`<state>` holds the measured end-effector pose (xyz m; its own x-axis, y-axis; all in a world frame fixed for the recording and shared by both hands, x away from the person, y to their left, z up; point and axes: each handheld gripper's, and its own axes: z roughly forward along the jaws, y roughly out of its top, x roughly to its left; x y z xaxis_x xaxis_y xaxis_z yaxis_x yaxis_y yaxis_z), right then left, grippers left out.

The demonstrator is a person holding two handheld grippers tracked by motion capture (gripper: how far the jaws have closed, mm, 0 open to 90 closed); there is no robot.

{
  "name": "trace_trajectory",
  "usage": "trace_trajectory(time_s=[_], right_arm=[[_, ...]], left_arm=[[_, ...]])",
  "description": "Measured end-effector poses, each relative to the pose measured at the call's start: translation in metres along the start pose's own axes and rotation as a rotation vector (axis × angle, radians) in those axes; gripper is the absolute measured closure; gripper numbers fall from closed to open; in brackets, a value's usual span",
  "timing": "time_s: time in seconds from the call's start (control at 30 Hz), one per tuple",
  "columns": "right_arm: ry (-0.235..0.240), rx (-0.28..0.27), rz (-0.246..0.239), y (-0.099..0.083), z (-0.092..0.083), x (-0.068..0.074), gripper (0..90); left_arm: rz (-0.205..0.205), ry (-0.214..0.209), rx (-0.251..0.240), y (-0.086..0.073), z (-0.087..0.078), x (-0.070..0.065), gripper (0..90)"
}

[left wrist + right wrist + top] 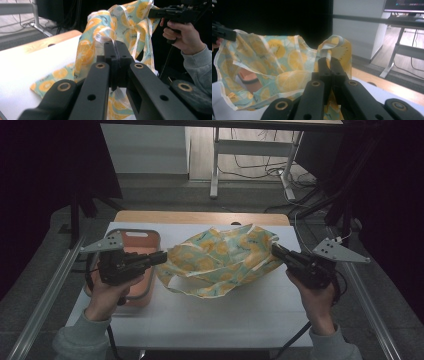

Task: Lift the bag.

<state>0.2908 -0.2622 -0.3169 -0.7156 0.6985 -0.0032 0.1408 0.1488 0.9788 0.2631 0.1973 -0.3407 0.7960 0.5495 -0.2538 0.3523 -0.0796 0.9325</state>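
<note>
The fruit-print cloth (220, 260) hangs stretched between left gripper (162, 257) and right gripper (275, 250).

**Around the white table**

A salmon-pink tray (146, 240) with a grey rim sits at the left side of the white table (210, 320), whose far edge shows a strip of bare wood (200, 217). Metal rails (42, 295) run along both sides of the table. Beyond it stands a white desk frame (216, 165) on a wooden floor, with dark cables (260, 170) lying loose beneath it. A monitor (404, 5) sits on that desk
</note>
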Motion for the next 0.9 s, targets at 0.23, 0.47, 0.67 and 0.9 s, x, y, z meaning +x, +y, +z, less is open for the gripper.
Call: trace_trajectory(time_s=[0.23,0.47,0.67,0.9], right_arm=[[-0.003,-0.092,-0.018,0.03,-0.009,0.001,90.0],[-0.066,-0.088,-0.005,0.043,0.0,-0.017,90.0],[-0.126,-0.009,0.013,0.03,0.016,-0.038,90.0],[-0.166,0.095,0.028,0.002,0.034,-0.056,89.9]], left_arm=[[0.039,-0.002,-0.103,0.026,-0.022,-0.011,88.7],[0.045,0.023,-0.116,0.039,-0.021,-0.004,88.6],[0.01,0.043,-0.062,0.03,0.004,0.013,88.6],[-0.039,0.076,0.019,0.012,0.033,0.035,88.6]])
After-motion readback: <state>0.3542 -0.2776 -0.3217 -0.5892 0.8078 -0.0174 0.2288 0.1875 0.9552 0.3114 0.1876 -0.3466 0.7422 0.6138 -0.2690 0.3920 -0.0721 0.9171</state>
